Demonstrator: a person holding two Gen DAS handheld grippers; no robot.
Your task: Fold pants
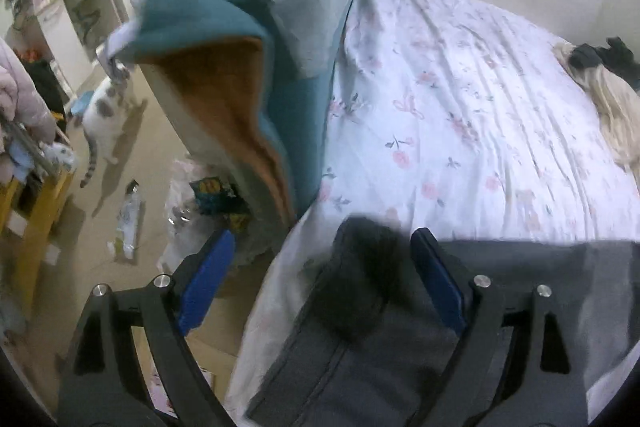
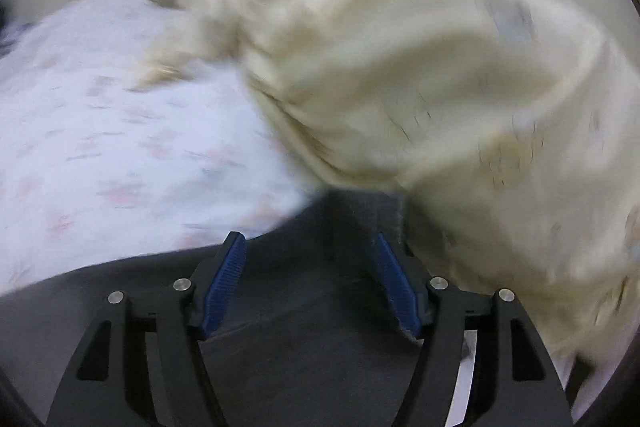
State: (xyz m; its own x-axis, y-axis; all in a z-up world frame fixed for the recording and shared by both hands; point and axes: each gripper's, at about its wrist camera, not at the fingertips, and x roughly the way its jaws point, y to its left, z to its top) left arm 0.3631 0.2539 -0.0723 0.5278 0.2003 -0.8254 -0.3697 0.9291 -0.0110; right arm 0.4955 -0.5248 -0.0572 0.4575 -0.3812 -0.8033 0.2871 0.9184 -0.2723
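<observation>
The left gripper [image 1: 322, 259] stands wide, its ribbed blue pads [image 1: 208, 279] well apart and pressing on nothing; a dark fuzzy corner of the pants [image 1: 360, 339] lies in the gap between them. The right gripper [image 2: 310, 275] is also parted, blue pads clear of the cloth, with the pants [image 2: 300, 307] spread flat beneath.

The pants are charcoal grey, soft and matte, with a stitched seam running along them in the left view. They lie at the near edge of the bed, on a white sheet [image 1: 460, 115] printed with small pink flowers and lightly creased.

Just right of the right gripper, a cream, fluffy garment [image 2: 420, 87] bulges in rounded folds, blurred. At the bed's left edge hangs a teal fleece [image 1: 288, 99] with a tan lining. On the floor farther left stands a white cat [image 1: 106, 115] with grey patches.
</observation>
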